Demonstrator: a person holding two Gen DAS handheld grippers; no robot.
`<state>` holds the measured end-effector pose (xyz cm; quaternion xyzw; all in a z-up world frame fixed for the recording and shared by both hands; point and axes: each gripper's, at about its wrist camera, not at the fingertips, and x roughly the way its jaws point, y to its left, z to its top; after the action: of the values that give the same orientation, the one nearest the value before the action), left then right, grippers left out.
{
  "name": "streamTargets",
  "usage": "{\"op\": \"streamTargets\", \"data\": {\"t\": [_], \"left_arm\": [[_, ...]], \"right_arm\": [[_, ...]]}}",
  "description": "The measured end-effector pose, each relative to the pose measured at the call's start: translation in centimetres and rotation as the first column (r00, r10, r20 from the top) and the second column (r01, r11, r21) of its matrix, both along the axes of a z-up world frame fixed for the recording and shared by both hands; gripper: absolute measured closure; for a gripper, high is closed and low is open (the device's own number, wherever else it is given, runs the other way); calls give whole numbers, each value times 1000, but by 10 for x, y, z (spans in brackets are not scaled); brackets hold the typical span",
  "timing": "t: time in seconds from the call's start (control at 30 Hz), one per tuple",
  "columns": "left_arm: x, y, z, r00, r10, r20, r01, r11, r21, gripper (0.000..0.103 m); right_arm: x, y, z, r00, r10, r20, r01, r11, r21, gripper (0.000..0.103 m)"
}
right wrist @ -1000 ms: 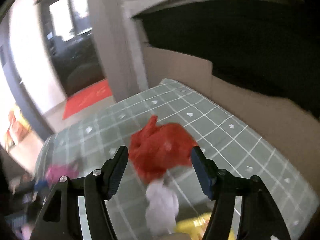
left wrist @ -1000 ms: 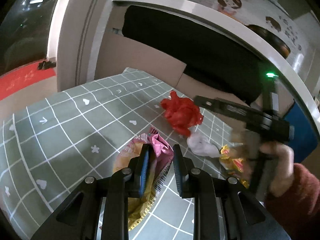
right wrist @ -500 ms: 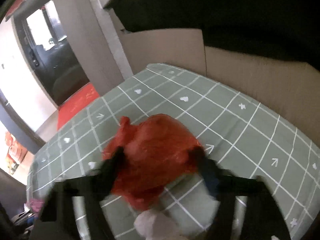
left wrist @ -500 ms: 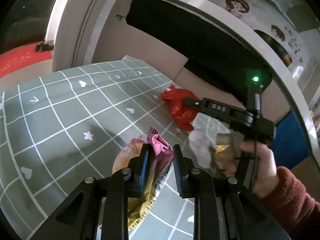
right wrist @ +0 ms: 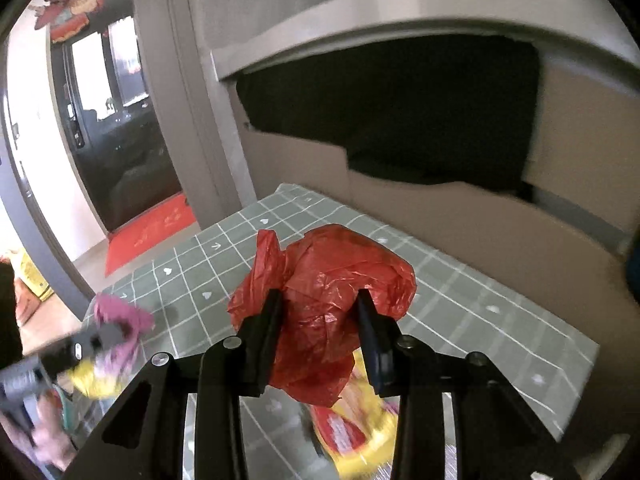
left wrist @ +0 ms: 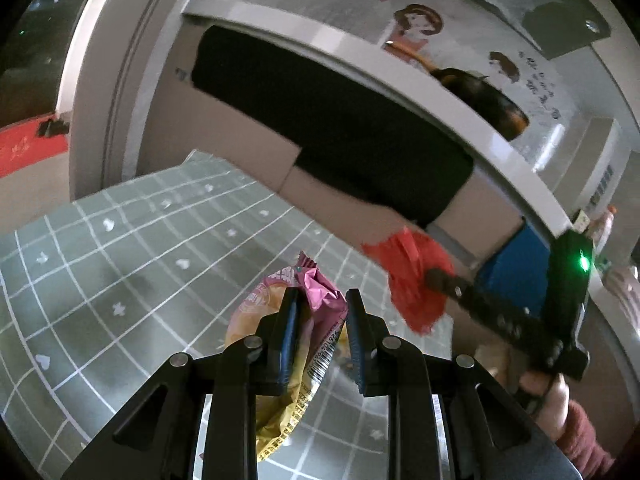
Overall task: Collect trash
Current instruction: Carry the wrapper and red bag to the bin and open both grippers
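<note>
Green tablecloth (left wrist: 120, 248) with white grid, hearts and arrows spreads below and ahead of both claws. Cardboard panel (right wrist: 480, 224) stands at its far edge, straight ahead. Black opening (right wrist: 400, 112) above that, under a grey ledge (right wrist: 400, 4). Red doormat (right wrist: 148, 232) far left of the right claw. Cartoon poster (left wrist: 460, 52) upper right of the left claw.

Both wrist views look down close along their tongs, sharing the checked tablecloth (left wrist: 120, 248).
</note>
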<state>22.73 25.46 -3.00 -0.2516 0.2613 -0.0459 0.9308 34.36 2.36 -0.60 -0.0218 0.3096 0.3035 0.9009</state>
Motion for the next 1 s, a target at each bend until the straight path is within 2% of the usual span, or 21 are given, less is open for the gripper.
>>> {"op": "streamTargets", "data": {"t": [0.2,0.6,0.77,1.0], "left_arm": [[-7,-38,25,999,-9,50,4,996,86,79],[-11,-122,39,991,-97,91,78,977,197,79],[-9,-164,51,977,-175,118,145,963,227,79],[-4,-241,64,938,-317,142,272,924,269,79]], "right_arm": [[-38,-46,14,998,-34,53,33,999,29,69],[-99,-124,39,978,-139,154,130,989,64,69],[-118,-161,47,959,-209,190,196,977,81,69],[-150,-226,50,913,-337,231,323,942,97,69]]}}
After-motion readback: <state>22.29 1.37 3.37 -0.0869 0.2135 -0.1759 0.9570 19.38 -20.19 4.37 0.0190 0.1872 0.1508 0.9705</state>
